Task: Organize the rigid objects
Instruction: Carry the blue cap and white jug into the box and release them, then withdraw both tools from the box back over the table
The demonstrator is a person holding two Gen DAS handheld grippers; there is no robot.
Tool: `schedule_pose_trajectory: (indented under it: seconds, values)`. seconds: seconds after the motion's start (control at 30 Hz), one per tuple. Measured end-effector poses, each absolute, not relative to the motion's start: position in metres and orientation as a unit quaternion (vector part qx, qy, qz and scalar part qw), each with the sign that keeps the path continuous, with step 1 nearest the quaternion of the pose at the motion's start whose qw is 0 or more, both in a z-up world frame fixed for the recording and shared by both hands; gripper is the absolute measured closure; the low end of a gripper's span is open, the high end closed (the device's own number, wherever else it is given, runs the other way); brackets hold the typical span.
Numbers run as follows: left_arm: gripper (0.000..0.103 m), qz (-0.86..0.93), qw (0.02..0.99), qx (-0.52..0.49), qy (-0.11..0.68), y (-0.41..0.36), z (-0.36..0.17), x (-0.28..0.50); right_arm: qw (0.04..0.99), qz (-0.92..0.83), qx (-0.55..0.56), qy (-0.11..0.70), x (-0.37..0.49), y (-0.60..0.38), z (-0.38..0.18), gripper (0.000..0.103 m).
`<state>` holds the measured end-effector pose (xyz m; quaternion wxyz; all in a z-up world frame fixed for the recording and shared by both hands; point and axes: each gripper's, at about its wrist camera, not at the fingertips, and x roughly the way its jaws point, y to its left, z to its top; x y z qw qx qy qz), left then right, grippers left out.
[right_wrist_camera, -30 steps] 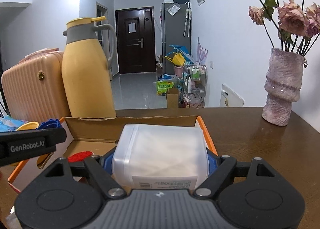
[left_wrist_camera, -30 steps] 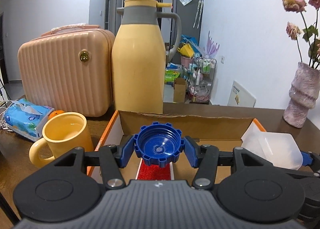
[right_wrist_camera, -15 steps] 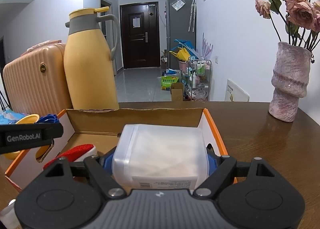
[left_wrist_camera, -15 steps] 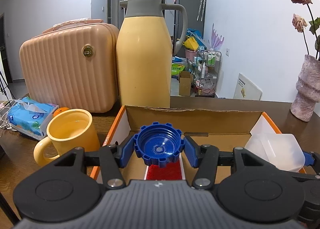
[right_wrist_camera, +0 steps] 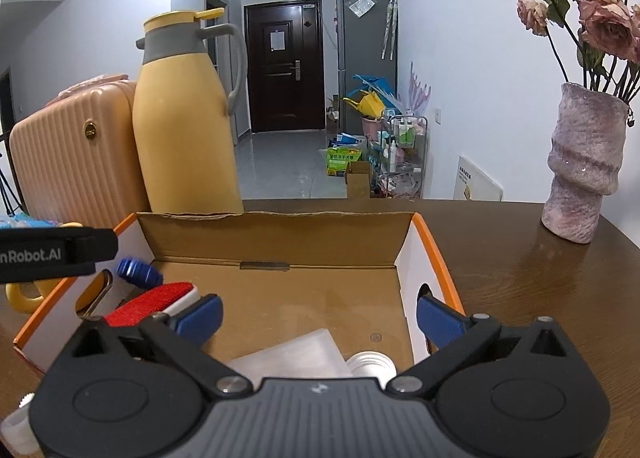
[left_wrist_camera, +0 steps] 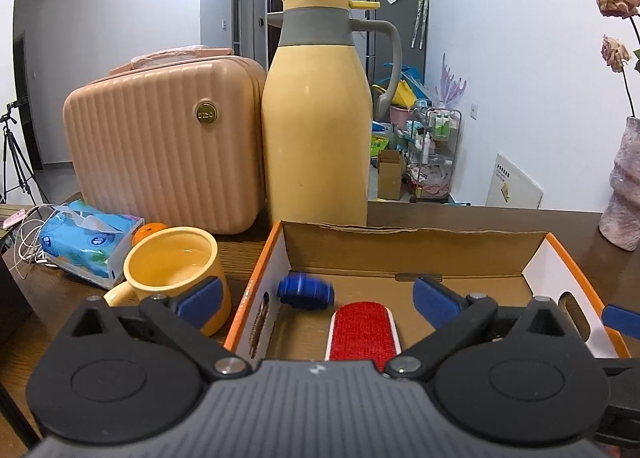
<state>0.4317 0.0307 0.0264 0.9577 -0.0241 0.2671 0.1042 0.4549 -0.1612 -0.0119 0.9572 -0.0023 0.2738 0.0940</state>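
cardboard box (left_wrist_camera: 416, 246) sits on the tabletop (right_wrist_camera: 540, 282); inside lie my clear plastic bottle (right_wrist_camera: 292, 354), red lint brush (left_wrist_camera: 362, 332) and blue cap (left_wrist_camera: 306, 290) by its left wall. my left gripper (left_wrist_camera: 316, 298) and right gripper (right_wrist_camera: 320, 316) are opening, nothing between their jaws.

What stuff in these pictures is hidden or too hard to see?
- Clear plastic container, right wrist view: the gripper body covers its near part.
- Red lint brush, left wrist view: its near end is hidden behind the gripper body.
- Blue ridged cap, left wrist view: motion-blurred.
- Small orange thing, left wrist view: mostly behind the yellow mug and the blue tissue pack.
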Motion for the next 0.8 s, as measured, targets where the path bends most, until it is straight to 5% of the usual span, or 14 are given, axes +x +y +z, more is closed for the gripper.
schedule_pose_trajectory:
  seconds: [0.8]
  values:
    - [0.0, 0.106, 0.958, -0.021, 0.265, 0.0285, 0.0268, 0.4302, 0.958, 0.095, -0.003, 0.27, 0.4516, -0.1626, -0.0083, 0.0]
